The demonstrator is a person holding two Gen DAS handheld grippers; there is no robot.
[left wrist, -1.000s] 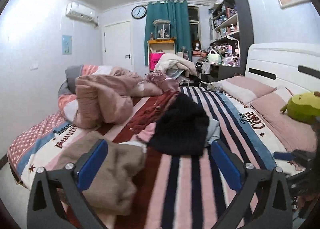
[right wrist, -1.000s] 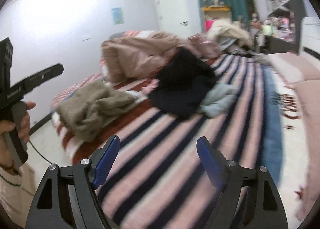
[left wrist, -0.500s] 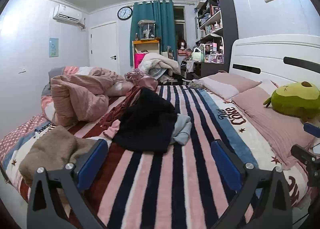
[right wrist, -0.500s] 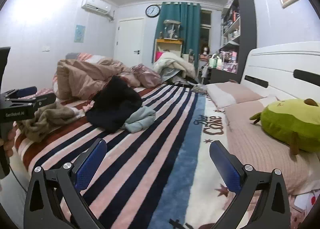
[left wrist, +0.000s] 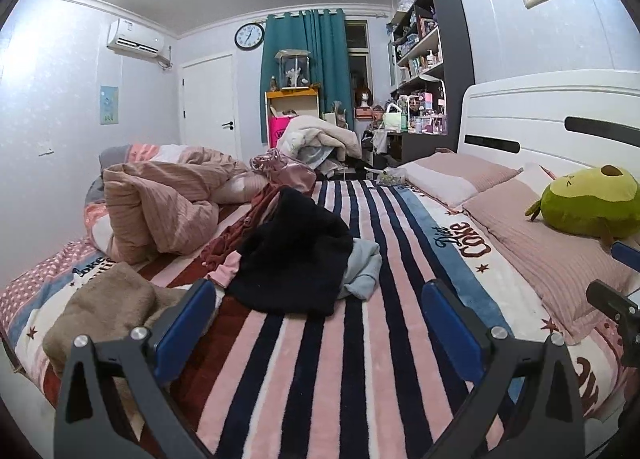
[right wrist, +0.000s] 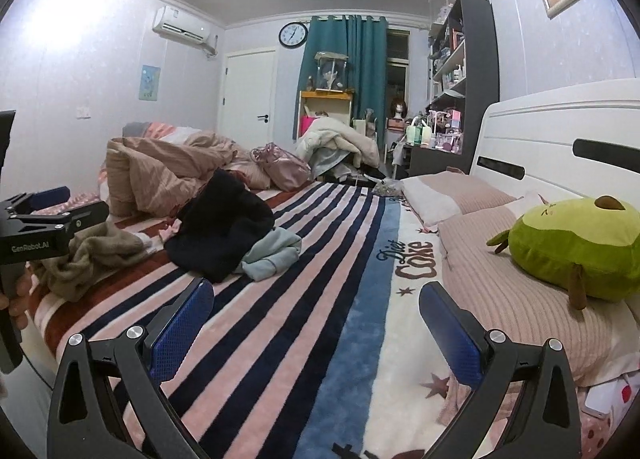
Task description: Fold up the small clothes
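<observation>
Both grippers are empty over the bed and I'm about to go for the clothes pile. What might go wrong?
The black garment overlaps the light blue one and the pink piece, so one pinch may lift several. The tan garment lies near the bed's edge and could slide off. Both grippers are open, nothing held.

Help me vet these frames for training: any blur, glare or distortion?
Left wrist view: sharp, strong fisheye bending of the headboard, black corners, glare on the left wall. Right wrist view: also sharp, same curvature, bright wash on that wall; dim bluish indoor light in both.

Clothes pile point(left wrist: 296, 259) lies on bed point(left wrist: 360, 359), left of pillows point(left wrist: 552, 259); plush toy point(left wrist: 588, 203) on pillows
</observation>
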